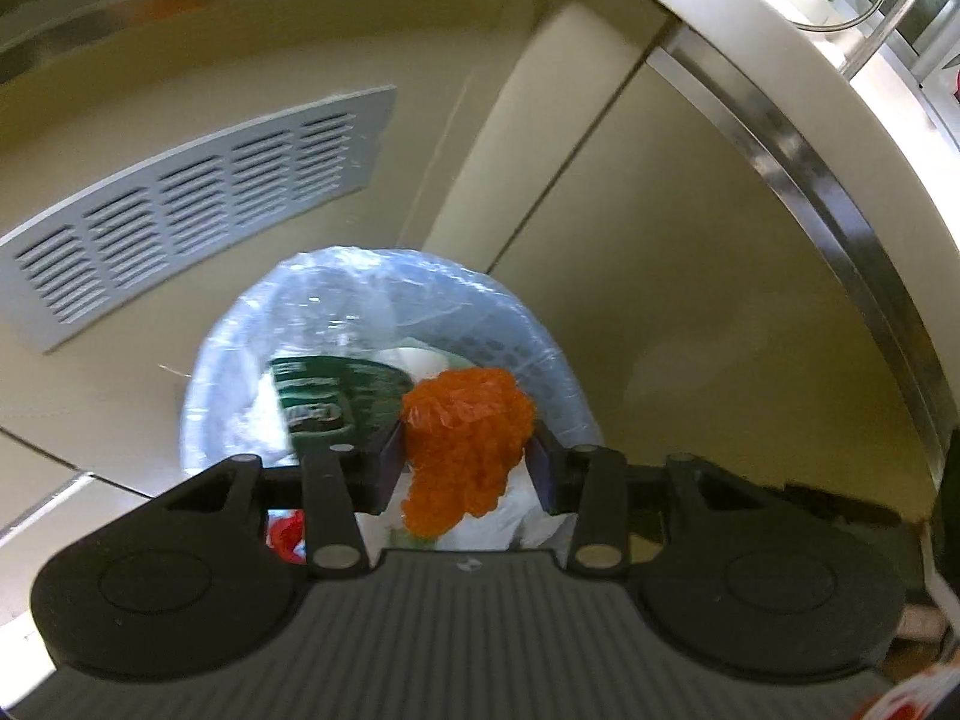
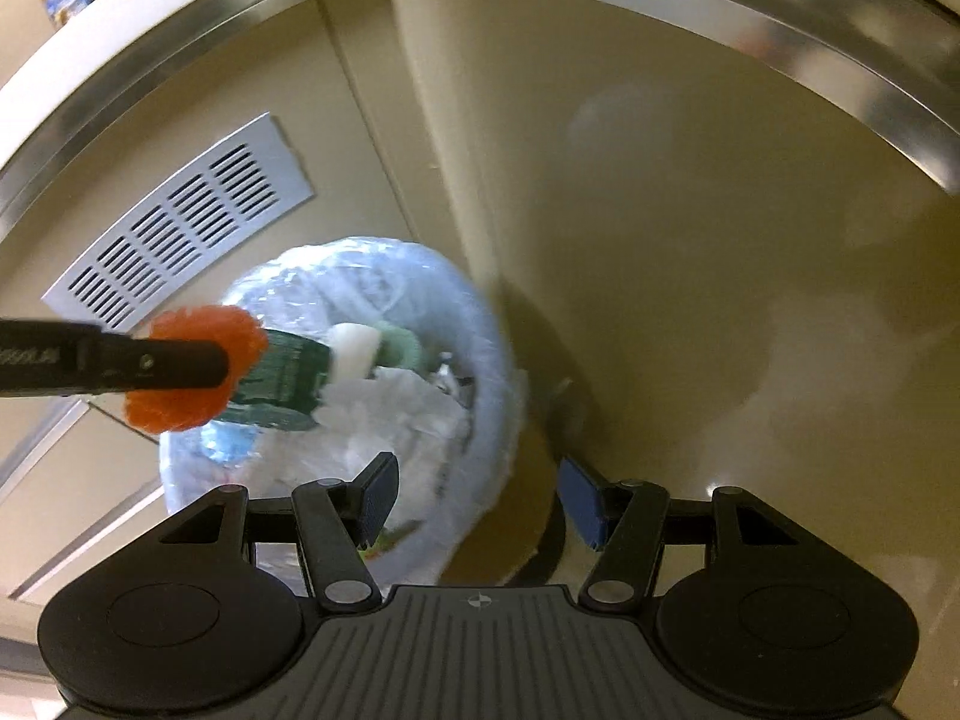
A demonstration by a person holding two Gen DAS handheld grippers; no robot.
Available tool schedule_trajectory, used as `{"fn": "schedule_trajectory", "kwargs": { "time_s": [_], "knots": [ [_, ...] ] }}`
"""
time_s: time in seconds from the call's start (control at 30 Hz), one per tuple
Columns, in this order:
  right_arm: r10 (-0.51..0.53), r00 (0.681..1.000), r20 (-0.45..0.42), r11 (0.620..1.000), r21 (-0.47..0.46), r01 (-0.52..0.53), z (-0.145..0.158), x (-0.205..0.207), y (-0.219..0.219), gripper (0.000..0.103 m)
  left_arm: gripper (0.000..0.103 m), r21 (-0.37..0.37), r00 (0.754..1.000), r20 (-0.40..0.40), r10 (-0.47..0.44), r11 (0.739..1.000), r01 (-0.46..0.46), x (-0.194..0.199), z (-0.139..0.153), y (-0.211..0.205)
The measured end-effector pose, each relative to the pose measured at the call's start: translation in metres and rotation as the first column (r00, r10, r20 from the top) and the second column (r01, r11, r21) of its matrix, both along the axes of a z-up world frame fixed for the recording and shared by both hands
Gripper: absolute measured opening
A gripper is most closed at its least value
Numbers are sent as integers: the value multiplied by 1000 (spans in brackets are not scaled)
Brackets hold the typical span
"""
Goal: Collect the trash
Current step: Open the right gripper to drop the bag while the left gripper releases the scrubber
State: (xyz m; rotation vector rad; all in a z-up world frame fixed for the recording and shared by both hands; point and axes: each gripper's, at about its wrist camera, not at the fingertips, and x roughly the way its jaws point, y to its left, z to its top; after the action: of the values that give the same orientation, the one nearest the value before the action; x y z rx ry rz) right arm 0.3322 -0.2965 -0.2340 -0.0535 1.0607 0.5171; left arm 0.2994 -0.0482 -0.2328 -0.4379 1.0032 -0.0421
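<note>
I've got the left gripper (image 1: 468, 465) over the bin (image 1: 564, 372), holding the crumpled orange wrapper (image 1: 465, 450) between the pads. The left pad is against it; on the right I can't be sure of contact through the blur, so I'd call it a loose hold. It's pitched down over the bin mouth so the wrapper should fall inside the liner rather than onto the floor.

The right gripper (image 2: 480, 504) is parked wide apart with nothing between the pads, partly over the near rim and partly over the floor, clear of the left one's drop path.

Left wrist view: grip detail, a green package (image 1: 336, 390) and white scraps directly below the wrapper, countertop edge at upper right.

Right wrist view: side look at the left gripper's finger (image 2: 162, 363) crossing in from the left with the wrapper (image 2: 198, 369) at its tip. It sits over the bin's left rim, not centred. I'd shift inward before release. It also shows the bin tucked against the cabinet corner, near the vent grille (image 2: 180, 228).
</note>
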Motion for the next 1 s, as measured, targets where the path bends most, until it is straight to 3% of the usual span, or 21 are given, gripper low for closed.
{"fn": "schedule_trajectory", "kwargs": {
  "time_s": [0.3, 0.53, 0.9, 1.0],
  "knots": [
    [-42, 999, -7, 999, 11, 42, 2, -3, -18, 60, 70, -55, 999, 7, 32, 998, -32, 6, 1, 0],
    [-18, 1000, 16, 999, 46, 17, 9, -1, -11, 60, 68, 1, 997, 51, 54, 999, -54, -11, 15, 11],
    [114, 984, 137, 988, 85, -126, 12, 17, 25, 59, 52, 112, 979, 41, 202, 972, -205, -36, 16, 60],
    [167, 970, 176, 980, 83, -183, 10, 28, 41, 47, 51, 99, 973, 34, 230, 968, -232, -39, 10, 70]
  ]
}}
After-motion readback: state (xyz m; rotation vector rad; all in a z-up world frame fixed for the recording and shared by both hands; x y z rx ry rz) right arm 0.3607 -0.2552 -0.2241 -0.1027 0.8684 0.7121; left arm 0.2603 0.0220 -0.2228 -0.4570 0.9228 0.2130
